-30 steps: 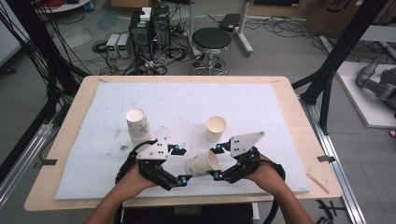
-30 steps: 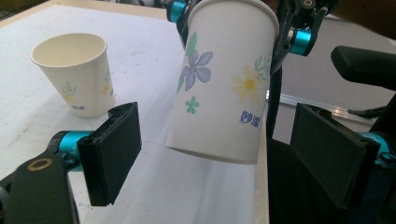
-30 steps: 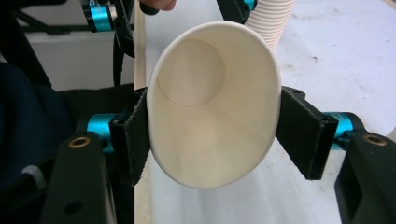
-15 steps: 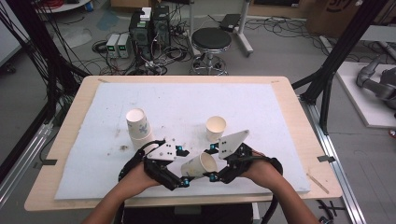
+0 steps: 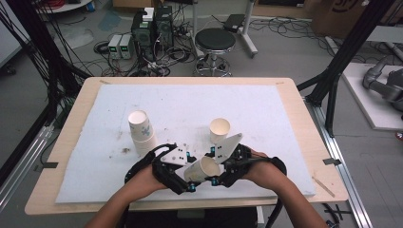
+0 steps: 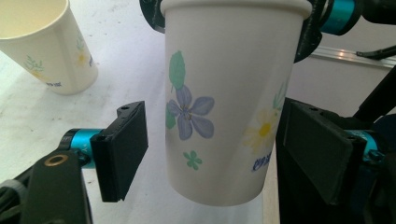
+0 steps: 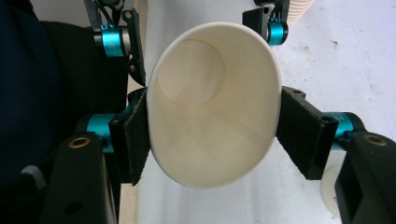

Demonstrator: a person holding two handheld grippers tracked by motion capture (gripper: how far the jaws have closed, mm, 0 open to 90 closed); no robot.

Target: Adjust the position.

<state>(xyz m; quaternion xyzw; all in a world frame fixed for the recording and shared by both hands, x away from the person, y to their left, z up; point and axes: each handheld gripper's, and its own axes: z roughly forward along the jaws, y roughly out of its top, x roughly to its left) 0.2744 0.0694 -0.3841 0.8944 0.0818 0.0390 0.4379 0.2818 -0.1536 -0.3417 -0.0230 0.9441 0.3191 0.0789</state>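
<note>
No text is legible to me; the blue lettering on my held paper cup (image 6: 233, 107) stays unreadable.

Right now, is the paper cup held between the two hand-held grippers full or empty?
Empty. The right gripper view looks straight into the floral paper cup and shows its bare bottom; the right hand-held gripper clamps its rim into an oval.

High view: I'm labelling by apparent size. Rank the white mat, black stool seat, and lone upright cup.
1. White mat
2. Black stool seat, though it sits farther away
3. Lone upright cup
</note>
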